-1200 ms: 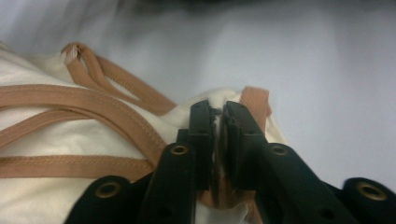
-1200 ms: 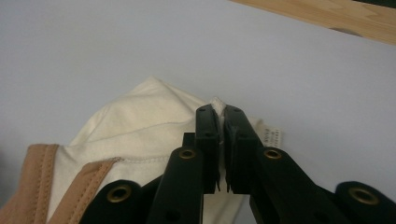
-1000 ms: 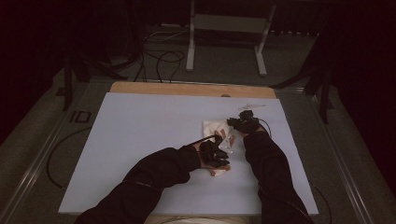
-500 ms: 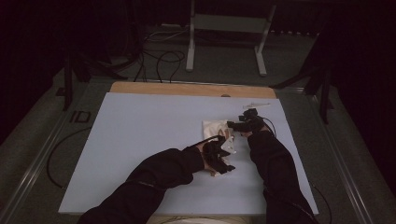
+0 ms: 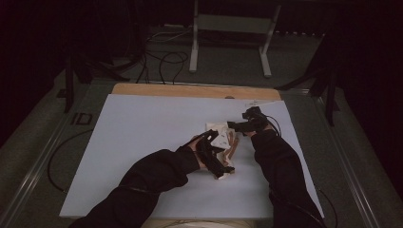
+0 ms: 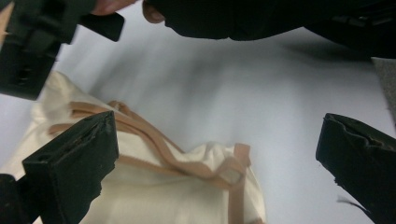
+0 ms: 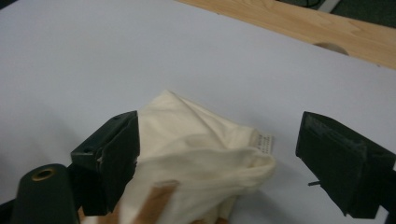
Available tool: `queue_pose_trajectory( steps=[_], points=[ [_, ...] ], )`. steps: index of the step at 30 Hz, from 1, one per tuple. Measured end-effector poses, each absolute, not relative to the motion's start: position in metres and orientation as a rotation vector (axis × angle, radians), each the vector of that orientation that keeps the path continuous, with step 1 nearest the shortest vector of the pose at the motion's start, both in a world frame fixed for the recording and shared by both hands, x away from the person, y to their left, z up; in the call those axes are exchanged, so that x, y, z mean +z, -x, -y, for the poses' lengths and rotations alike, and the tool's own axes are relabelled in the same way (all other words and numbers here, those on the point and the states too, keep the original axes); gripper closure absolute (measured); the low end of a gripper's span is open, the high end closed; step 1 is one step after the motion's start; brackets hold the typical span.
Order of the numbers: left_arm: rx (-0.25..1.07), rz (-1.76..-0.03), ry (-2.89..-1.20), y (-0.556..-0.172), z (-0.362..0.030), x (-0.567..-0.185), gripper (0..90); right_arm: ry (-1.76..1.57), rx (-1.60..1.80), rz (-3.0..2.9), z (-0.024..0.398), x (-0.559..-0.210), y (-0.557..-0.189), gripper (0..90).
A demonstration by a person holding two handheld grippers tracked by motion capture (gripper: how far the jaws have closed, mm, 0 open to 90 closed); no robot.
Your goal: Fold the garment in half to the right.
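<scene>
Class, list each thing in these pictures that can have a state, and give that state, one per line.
Cream bag: crumpled, lying on the table, released, tan straps loose.
Left tool: jaws just opened wide, nothing gripped.
Right tool: jaws just opened wide, above the bag.
White table: flat, bearing the bag.

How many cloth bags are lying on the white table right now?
1: a cream cloth bag with tan straps, crumpled right of centre on the white table, between the left gripper and right gripper, both open above it.

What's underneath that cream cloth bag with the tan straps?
The cream cloth bag lies crumpled on the white table top, tan straps on top. Anything under or inside its folds is covered.
</scene>
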State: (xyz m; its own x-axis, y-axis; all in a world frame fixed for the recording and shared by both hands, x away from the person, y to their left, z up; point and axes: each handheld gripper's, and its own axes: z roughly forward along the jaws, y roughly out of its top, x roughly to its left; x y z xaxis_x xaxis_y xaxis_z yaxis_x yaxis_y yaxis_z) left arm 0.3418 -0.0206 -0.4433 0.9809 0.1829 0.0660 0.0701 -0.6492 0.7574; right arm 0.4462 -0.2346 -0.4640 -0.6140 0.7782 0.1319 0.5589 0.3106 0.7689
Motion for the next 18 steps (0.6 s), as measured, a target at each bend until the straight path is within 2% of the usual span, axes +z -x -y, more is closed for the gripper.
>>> queue_pose_trajectory(
  steps=[5, 8, 15, 18],
  points=[
    [0.204, -0.217, -2.268, -0.336, -0.009, -0.437, 0.3, -1.157, 1.191, -2.358, 0.221, -0.456, -0.433, 14.5],
    [0.228, -0.265, -2.254, -0.33, -0.029, -0.44, 0.3, -1.121, 1.171, -2.362, 0.212, -0.455, -0.422, 22.7],
    [0.295, -0.416, -2.208, -0.312, -0.077, -0.454, 0.3, -1.095, 1.05, -2.41, 0.188, -0.46, -0.415, 29.1],
    [0.319, -0.45, -2.2, -0.301, -0.093, -0.462, 0.3, -1.097, 0.976, -2.422, 0.181, -0.465, -0.414, 37.9]
  ],
)
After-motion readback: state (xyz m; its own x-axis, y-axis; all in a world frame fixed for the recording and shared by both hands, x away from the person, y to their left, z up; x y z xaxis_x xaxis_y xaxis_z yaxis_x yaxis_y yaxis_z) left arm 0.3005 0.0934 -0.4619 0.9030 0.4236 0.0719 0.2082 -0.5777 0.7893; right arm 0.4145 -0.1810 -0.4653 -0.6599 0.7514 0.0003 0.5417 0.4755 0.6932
